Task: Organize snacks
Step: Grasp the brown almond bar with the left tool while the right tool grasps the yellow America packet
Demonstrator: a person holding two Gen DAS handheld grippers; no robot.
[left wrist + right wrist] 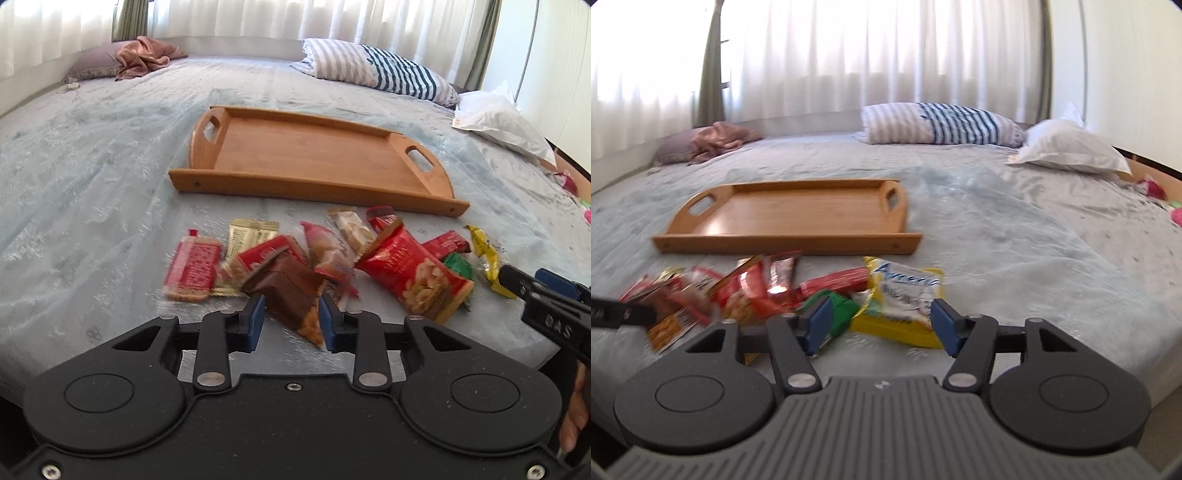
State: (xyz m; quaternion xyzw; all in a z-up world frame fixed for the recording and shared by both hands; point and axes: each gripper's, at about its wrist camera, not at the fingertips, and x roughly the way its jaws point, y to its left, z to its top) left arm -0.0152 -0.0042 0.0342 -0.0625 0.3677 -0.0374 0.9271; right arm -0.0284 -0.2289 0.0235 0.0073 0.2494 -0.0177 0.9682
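Observation:
A pile of several snack packets lies on the bedspread in front of a wooden tray (314,188) (786,243). My left gripper (291,314) is shut on a brown snack packet (291,291), its blue pads pressing both sides. A red nut bag (413,273), a red cracker pack (192,266) and a gold packet (247,236) lie around it. My right gripper (882,325) (532,280) stands open around a yellow packet (905,295) (484,251). Its left pad rests by a green packet (838,310), and a gap shows beside the yellow one.
The tray holds nothing. A striped pillow (388,70), a white pillow (502,125) and a pink cloth (144,55) lie at the far side of the bed, under white curtains. Part of a person's hand (576,417) shows behind the right gripper.

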